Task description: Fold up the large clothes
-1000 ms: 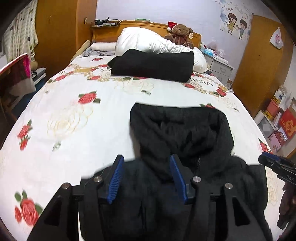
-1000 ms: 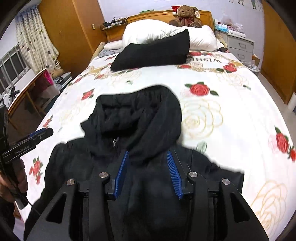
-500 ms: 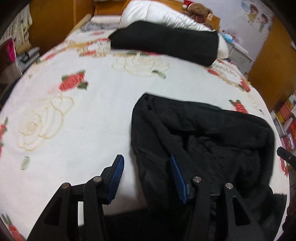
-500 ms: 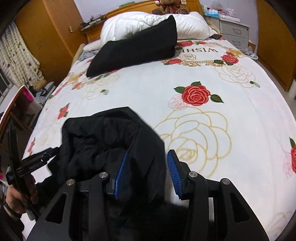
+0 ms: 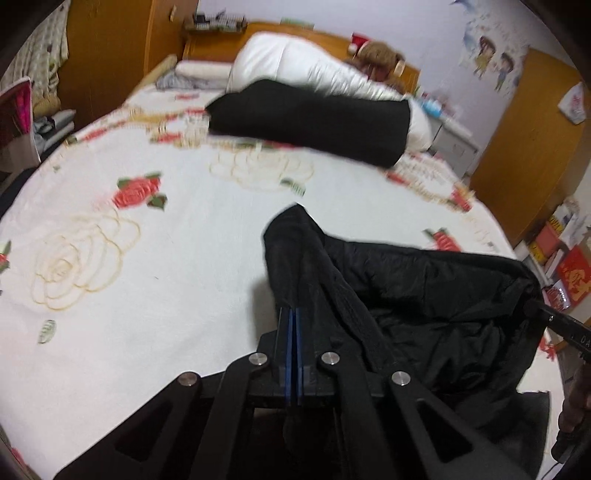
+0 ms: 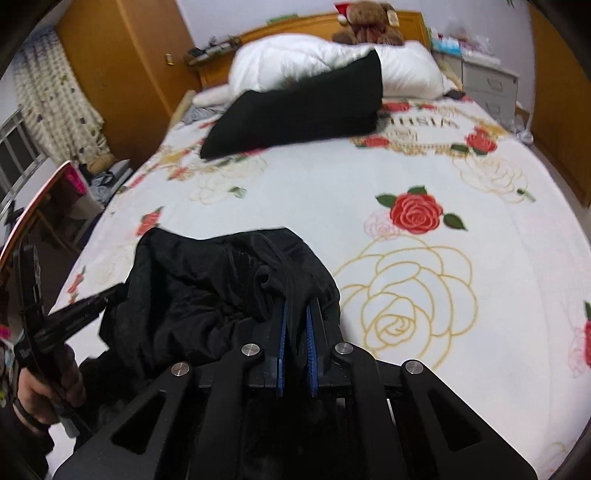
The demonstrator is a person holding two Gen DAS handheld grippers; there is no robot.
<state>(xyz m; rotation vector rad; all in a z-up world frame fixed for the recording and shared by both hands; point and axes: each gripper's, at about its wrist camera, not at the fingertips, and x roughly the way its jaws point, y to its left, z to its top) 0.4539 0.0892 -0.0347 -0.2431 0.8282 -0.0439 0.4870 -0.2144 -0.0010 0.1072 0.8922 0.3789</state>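
1. Now both claws have gone from wide apart to clamped: the left claw has its blue pads pressed together on a ridge of the black jacket, and the right claw is narrowed onto a thicker bunch of the same fabric.
2. Half a second ago each claw stood spread over the cloth without gripping; a second ago the jacket lay flat with its hood smoothed out.
3. Since then the hood end has bunched and risen off the bed; it sits toward the foot of the bed, well apart from the black pillow near the headboard.
4. With both hood corners held, I judge the first fold is starting, probably hood down over the body.
5. The black pillow, white duvet and teddy bear stay where they were by the headboard.
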